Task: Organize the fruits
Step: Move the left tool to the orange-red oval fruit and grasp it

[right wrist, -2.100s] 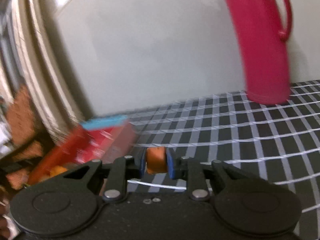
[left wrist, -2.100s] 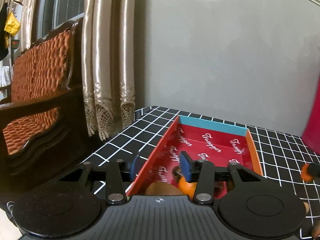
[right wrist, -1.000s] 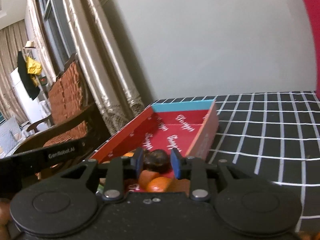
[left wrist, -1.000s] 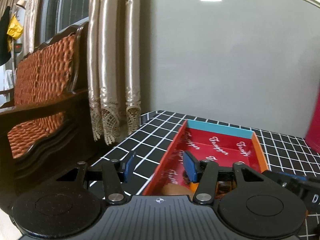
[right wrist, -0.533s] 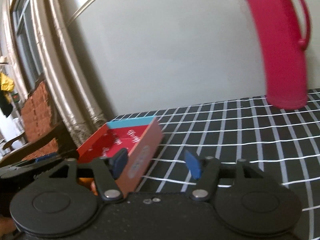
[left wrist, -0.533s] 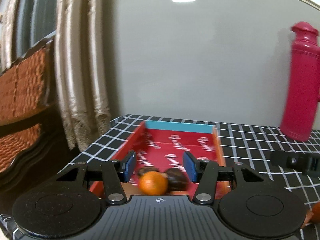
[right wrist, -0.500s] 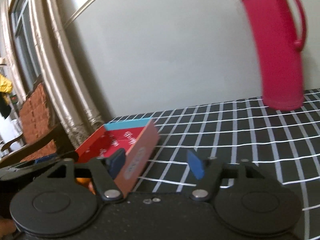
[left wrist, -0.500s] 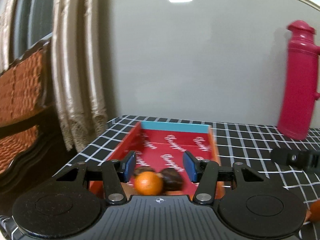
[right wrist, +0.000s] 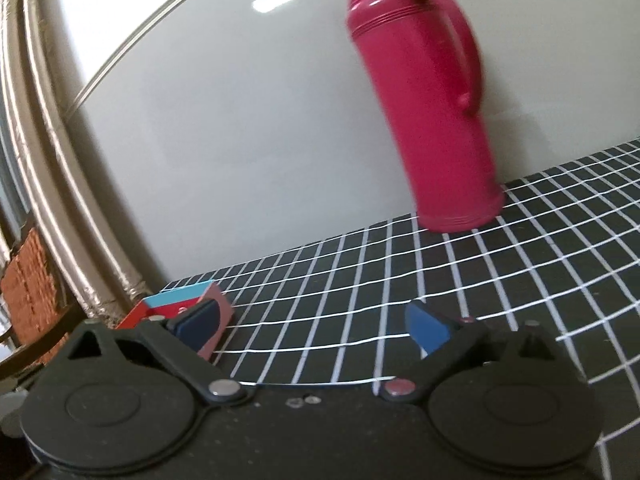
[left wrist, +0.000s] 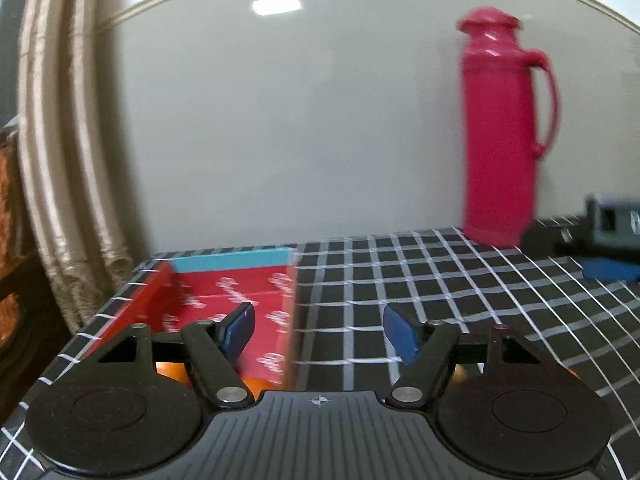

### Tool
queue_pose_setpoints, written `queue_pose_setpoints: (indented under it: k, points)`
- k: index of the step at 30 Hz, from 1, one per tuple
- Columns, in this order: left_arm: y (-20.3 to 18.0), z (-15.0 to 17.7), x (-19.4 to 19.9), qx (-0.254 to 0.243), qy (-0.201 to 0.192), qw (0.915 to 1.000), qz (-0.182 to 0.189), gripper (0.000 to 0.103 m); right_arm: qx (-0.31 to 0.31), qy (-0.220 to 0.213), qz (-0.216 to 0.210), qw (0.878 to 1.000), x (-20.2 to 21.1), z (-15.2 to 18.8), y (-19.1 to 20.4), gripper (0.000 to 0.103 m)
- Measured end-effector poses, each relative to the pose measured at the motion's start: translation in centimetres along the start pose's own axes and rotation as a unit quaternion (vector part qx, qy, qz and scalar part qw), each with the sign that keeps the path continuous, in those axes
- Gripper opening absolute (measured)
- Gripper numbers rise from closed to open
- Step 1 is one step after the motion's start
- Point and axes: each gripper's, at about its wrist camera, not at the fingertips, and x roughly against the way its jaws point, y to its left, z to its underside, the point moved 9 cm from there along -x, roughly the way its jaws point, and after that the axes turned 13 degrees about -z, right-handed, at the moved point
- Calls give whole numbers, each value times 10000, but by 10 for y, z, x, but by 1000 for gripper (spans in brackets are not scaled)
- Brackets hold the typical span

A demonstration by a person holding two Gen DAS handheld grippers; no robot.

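Note:
The red box (left wrist: 256, 292) with a blue far end lies on the checked table, at the left in the left wrist view, small and far left as the red box (right wrist: 176, 300) in the right wrist view. Orange fruit (left wrist: 170, 370) shows in its near end, under my left gripper (left wrist: 320, 332). That gripper's jaws are opening, with nothing between them; it hangs over the box's right wall. Another orange fruit (left wrist: 460, 373) peeks out on the table behind the right finger. My right gripper (right wrist: 314, 328) is opening wide and empty over bare table, right of the box.
A tall pink thermos (left wrist: 500, 140) stands at the back against the wall, also large as the thermos (right wrist: 424, 112) in the right wrist view. Curtains (left wrist: 60, 160) and a wooden chair (right wrist: 28, 292) lie off the table's left edge. The right gripper's body (left wrist: 612, 232) juts in at the right.
Both views have swung right, away from the box toward the thermos. The right jaws, narrow over the box a second ago, have spread wide. The left jaws have widened too.

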Motion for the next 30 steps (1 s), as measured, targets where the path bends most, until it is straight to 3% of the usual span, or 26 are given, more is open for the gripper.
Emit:
queue_pose_setpoints:
  k: [5,10,30]
  points:
    - [-37,15,5,-406,186,9988,210,71,-67,-133,148,9998,21,-1,-16,103]
    - [-48,26,-2,-588,376,9974,166,71,-165,-221,195,9994,36,-4,-26,103]
    - [-68,50,-18,-436,1173,9909,492,72,-253,-393,379,9982,67,-10,-47,103]
